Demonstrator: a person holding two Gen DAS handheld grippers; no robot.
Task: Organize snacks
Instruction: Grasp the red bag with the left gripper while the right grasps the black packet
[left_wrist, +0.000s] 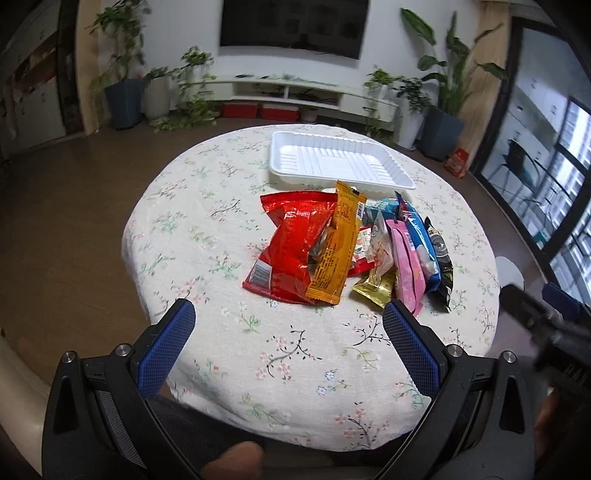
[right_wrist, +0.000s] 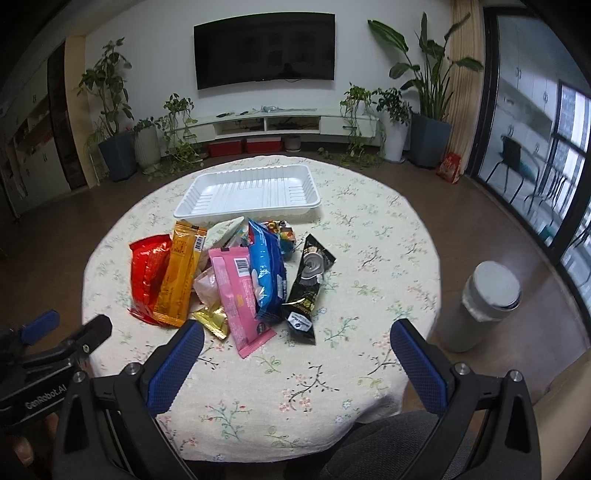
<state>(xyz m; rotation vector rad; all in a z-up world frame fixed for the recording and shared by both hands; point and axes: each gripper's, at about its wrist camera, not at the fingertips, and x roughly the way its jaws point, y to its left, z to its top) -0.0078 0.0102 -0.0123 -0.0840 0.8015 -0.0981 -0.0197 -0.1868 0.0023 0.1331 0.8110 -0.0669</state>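
Note:
A pile of snack packets lies mid-table: a red bag (left_wrist: 291, 243) (right_wrist: 147, 273), an orange packet (left_wrist: 334, 243) (right_wrist: 179, 273), a pink bar (left_wrist: 404, 258) (right_wrist: 236, 295), a blue pack (left_wrist: 419, 240) (right_wrist: 267, 269), a black packet (left_wrist: 439, 258) (right_wrist: 308, 284) and a small gold one (left_wrist: 373, 288) (right_wrist: 214, 319). Behind them stands an empty white tray (left_wrist: 332, 162) (right_wrist: 251, 195). My left gripper (left_wrist: 288, 314) hovers open just short of the pile. My right gripper (right_wrist: 297, 336) is open too, nothing between its fingers, its left fingertip beside the pink bar's near end.
The round table (left_wrist: 221, 229) (right_wrist: 369, 236) wears a floral cloth. A grey cylindrical bin (right_wrist: 476, 306) stands on the floor to the right. Potted plants, a TV cabinet and a glass door line the room beyond. Each gripper shows at the edge of the other's view.

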